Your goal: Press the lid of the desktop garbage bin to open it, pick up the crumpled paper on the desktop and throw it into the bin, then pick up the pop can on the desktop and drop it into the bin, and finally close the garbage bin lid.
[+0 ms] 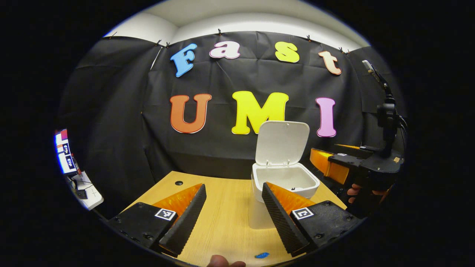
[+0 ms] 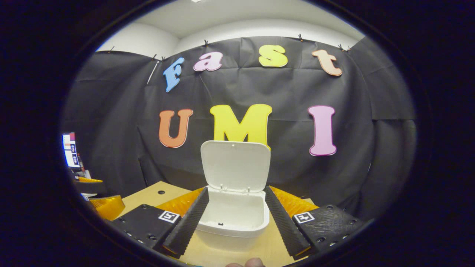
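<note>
The bin (image 2: 233, 218) has its lid (image 2: 235, 165) up; both tongs, left (image 1: 233, 207) and right (image 2: 233, 218), are wide open and empty. The next move is probably to fetch the paper.

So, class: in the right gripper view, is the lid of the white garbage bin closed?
No: the lid stands upright on its hinge above the garbage bin, leaving the white inside open to view.

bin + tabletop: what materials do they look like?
White square desktop bin with its raised hinged lid: looks like moulded plastic, smooth and matte to satin, going by the rounded corners, uniform colour and soft sheen. Light tan tabletop: shows fine straight wood grain, so probably laminate or veneer, though solid wood can't be ruled out; low gloss.
</note>
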The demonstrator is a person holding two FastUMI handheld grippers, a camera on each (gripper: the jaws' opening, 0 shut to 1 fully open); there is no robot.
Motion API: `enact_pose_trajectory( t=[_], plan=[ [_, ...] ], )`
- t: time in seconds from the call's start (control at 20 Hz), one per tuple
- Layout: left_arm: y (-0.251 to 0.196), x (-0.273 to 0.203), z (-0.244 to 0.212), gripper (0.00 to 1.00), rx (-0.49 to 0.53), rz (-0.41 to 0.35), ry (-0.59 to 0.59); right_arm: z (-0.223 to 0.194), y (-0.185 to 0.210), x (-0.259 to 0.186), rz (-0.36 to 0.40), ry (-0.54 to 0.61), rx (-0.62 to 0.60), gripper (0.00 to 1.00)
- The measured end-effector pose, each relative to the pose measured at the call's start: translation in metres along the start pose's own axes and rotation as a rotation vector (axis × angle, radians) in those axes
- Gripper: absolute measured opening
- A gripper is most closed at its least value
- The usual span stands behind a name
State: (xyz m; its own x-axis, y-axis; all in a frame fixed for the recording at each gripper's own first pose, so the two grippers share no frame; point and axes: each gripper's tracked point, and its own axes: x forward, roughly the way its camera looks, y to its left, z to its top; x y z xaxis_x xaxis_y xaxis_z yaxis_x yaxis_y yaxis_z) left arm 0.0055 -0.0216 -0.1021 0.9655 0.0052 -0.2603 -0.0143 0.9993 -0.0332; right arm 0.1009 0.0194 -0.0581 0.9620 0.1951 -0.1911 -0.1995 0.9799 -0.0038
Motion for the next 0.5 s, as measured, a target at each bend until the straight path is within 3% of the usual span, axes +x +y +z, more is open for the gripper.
enact_pose_trajectory(
  t=[0.05, 0.35, 0.5],
  plan=[
    [-0.005, 0.0, -0.007, 0.98, 0.003, -0.01, 0.022, -0.006, -0.003, -0.003, -0.003, 0.01, -0.001, 0.93],
    [-0.04, 0.0, -0.07, 0.98, 0.003, -0.092, 0.22, -0.043, -0.032, -0.03, -0.038, 0.065, -0.01, 0.98],
    [-0.054, -0.006, -0.101, 0.98, -0.009, -0.122, 0.329, -0.061, -0.047, -0.043, -0.06, 0.097, 0.003, 0.95]
  ],
)
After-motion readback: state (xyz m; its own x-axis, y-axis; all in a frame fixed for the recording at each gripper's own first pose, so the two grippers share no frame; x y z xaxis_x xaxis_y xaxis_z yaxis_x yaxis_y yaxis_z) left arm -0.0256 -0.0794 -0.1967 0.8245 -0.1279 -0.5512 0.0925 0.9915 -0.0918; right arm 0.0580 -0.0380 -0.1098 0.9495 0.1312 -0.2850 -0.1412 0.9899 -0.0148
